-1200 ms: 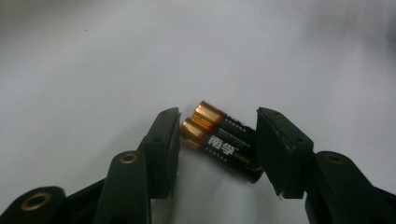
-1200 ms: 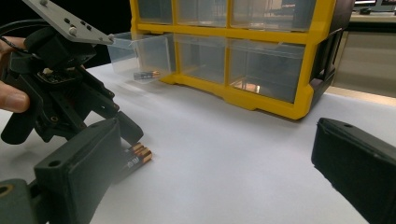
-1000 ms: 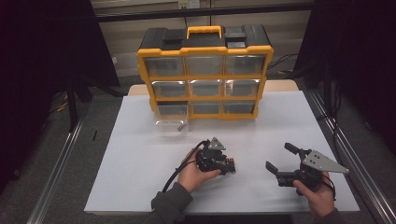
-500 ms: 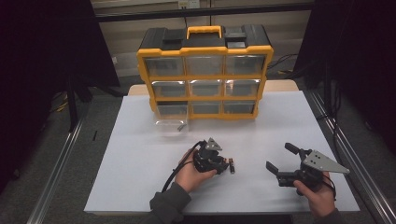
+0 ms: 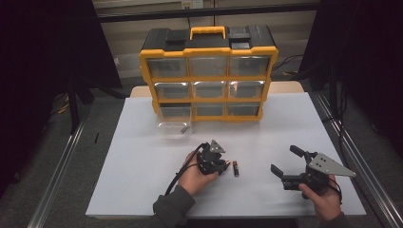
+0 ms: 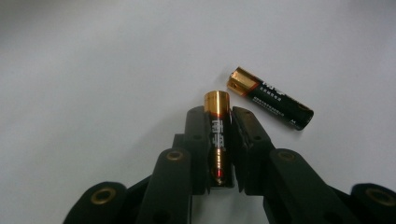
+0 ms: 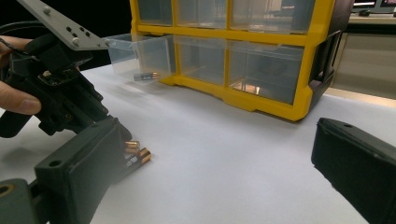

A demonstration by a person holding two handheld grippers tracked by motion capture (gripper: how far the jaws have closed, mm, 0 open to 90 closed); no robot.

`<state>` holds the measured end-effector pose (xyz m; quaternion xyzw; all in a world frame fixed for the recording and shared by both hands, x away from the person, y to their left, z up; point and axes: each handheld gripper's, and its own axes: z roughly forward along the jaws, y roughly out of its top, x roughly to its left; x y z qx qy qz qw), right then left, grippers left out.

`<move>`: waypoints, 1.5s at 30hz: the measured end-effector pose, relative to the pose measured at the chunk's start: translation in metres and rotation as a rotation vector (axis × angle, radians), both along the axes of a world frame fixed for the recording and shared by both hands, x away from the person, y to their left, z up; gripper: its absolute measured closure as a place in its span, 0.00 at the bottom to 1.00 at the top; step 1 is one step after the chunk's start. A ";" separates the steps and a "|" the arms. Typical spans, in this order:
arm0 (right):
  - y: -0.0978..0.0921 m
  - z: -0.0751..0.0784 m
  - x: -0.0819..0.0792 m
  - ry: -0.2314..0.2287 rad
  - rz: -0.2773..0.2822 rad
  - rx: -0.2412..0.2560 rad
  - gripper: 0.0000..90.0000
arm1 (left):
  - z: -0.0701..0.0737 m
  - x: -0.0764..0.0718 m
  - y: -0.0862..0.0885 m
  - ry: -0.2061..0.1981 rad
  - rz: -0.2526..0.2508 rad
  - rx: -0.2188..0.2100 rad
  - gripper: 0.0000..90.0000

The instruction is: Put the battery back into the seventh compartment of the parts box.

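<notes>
Left gripper (image 6: 218, 140) jaws clamp battery (image 6: 217, 135) lengthwise; may slip out or nudge 2nd battery (image 6: 270, 97) just right. Right gripper (image 5: 285, 164) jaws released.

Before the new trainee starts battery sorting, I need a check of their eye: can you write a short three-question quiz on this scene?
1. True or false: the left hand-held gripper is shut on a black-and-gold cylindrical battery.
2. How many batteries lie loose on the white table sheet?
3. Which drawer of the yellow-and-black plastic organiser is pulled out: A bottom left, B top right?

Key: 1 true; 2 one, the loose battery; 3 A, the clear plastic drawer.
</notes>
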<state>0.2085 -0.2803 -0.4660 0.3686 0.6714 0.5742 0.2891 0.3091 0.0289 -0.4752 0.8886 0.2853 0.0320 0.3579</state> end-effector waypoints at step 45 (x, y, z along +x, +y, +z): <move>-0.001 0.000 0.001 0.008 0.003 0.005 0.02 | 0.123 0.064 0.073 -0.004 0.158 -0.072 0.86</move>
